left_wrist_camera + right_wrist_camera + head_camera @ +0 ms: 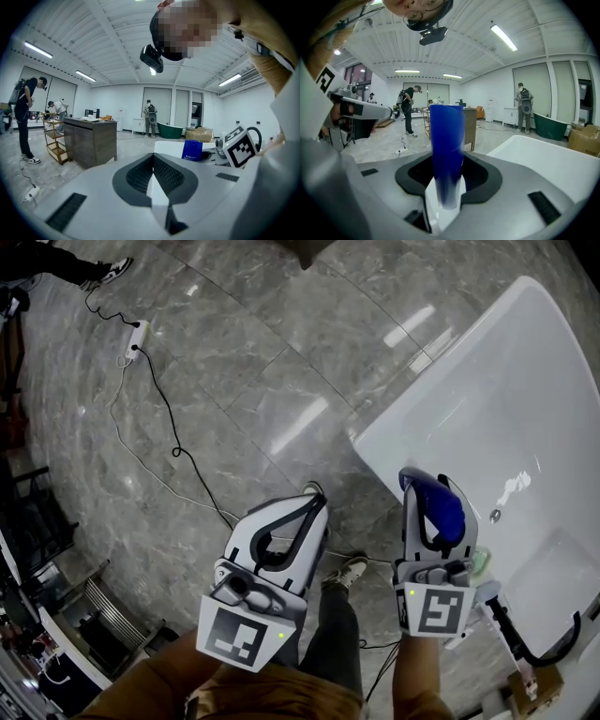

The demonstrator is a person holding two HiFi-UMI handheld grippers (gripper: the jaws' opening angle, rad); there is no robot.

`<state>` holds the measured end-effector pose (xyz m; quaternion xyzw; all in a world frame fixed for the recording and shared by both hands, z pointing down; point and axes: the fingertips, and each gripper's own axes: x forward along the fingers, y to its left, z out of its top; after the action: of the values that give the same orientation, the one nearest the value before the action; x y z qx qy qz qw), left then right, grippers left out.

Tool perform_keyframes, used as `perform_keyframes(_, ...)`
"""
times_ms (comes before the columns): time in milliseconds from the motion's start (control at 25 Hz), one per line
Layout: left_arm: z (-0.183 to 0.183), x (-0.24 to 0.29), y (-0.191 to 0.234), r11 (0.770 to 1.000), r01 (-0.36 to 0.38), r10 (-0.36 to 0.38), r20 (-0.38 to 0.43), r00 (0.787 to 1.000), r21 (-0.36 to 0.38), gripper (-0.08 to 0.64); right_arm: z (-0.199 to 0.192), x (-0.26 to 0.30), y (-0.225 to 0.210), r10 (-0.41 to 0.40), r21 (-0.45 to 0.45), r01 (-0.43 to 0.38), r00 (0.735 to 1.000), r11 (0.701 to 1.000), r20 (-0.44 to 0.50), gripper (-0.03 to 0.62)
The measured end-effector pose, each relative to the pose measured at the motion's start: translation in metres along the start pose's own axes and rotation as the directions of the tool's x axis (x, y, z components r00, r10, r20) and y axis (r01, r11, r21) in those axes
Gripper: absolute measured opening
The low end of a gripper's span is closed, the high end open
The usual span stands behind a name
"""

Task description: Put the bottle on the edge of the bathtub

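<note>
Your right hand-held gripper [446, 190] clamps the bottle [446, 140] upright by the bathtub [497, 381] edge, ready to stand it there, while your left hand-held gripper [153, 176] hangs aside, closed and empty.

A dark worktop [90, 140] stands on a shiny grey floor [131, 145]. Just left of the worktop is a wooden cart [55, 143] with shelves. Further left stands a person in dark clothes [24, 119]. In front of the worktop and to its left, a white plug box [29, 195] lies on the floor. Far behind the worktop, to its right, another person [150, 119] stands beside a green tub [169, 130] — and brown boxes [199, 135] sit further right.
</note>
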<state>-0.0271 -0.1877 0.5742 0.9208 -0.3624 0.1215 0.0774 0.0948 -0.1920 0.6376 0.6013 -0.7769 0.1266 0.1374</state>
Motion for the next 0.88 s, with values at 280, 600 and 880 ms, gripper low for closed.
perform_keyframes(280,-0.007,0.004,0.004,1.000,0.006,-0.006,-0.011,1.000,0.001,0.005,-0.017,0.011,-0.003,-0.018,-0.002,0.018,1.000,1.000,-0.018,0.161)
perform_keyframes(600,-0.009,0.003,0.010,1.000,0.011,-0.011,-0.022,1.000,0.009,0.005,-0.032,0.019,-0.002,-0.037,-0.015,0.037,0.998,0.999,-0.049,0.161)
perform_keyframes(880,-0.012,0.004,0.011,1.000,0.013,-0.013,-0.026,1.000,0.005,0.005,-0.038,0.022,-0.003,-0.044,-0.017,0.043,0.997,0.999,-0.059,0.161)
